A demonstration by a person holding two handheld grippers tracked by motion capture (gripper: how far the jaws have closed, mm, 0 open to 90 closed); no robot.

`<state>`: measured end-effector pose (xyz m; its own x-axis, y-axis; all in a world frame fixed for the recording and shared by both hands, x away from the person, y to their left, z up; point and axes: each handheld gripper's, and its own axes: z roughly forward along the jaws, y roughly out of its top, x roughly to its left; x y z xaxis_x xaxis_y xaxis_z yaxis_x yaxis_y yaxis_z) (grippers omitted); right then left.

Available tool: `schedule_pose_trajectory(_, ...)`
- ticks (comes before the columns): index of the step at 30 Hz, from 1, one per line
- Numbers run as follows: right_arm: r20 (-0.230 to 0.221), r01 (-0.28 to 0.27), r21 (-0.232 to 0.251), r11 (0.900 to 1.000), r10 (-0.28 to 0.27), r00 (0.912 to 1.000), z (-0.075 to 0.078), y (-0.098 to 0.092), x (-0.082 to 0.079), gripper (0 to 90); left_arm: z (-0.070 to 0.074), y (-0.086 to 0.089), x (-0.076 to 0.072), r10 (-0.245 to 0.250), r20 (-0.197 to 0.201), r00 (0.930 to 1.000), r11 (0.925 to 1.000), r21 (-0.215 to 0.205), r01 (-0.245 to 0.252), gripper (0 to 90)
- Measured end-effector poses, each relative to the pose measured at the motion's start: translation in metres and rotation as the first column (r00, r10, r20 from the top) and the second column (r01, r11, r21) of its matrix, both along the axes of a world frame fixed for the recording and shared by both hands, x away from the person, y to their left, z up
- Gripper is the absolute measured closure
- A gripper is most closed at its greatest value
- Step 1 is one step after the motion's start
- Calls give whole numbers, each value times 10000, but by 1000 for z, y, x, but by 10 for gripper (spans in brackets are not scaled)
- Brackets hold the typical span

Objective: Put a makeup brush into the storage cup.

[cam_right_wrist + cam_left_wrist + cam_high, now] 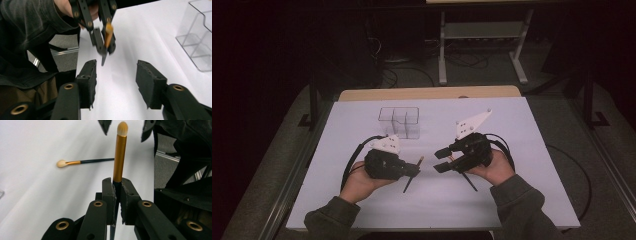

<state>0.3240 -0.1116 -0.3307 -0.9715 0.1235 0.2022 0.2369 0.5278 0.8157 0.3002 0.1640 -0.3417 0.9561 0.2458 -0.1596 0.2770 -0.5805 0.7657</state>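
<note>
The desk [362,210] is covered by a white sheet, with a strip of bare wood showing along its far edge. Beyond that edge, on the dark floor, stands a grey metal frame [482,35] with cables near it.

A clear plastic organiser [401,121] with several compartments stands on the sheet toward the far edge, a little left of the middle. In the right gripper view it appears at the right, well apart from both grippers.

The person's two forearms, in dark green sleeves, come in from the near edge. The left gripper [414,169] lies over the middle of the desk, nearer the near edge than the organiser, pointing toward the right gripper. Its jaws are clenched on a makeup brush [119,157] with a gold ferrule and a pale tip; the pads grip the dark handle just below the ferrule, the bristle end pointing away from the gripper and the handle end sticking out behind the jaws.

The right gripper [442,160] faces it from just beside, its jaws parted and nothing between the pads; the held brush lies ahead of them, apart from both pads.

A second makeup brush [85,162], with a dark handle and a pale head, lies flat on the white sheet. In the high view its handle shows under the right gripper, toward the near edge.
</note>
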Motion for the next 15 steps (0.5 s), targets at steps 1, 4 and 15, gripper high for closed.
schedule_pose_trajectory(1, 22, 64, -3, 10000, -64, 10000, -1, -2, 0, 476, 1, 1, 2, 16, 15, 10000, 10000, 17, -16, 830)
schedule_pose_trajectory(4, -183, 236, 115, 9997, -234, 9996, -7, -9, 0, 450, 1, 4, 6, 194, -15, 9998, 9997, -129, -195, 830)
schedule_pose_trajectory(15, -202, 1023, 80, 9947, -1021, 9946, -19, -30, -2, 404, 4, 15, 23, 665, -177, 9976, 9968, -436, -673, 830)
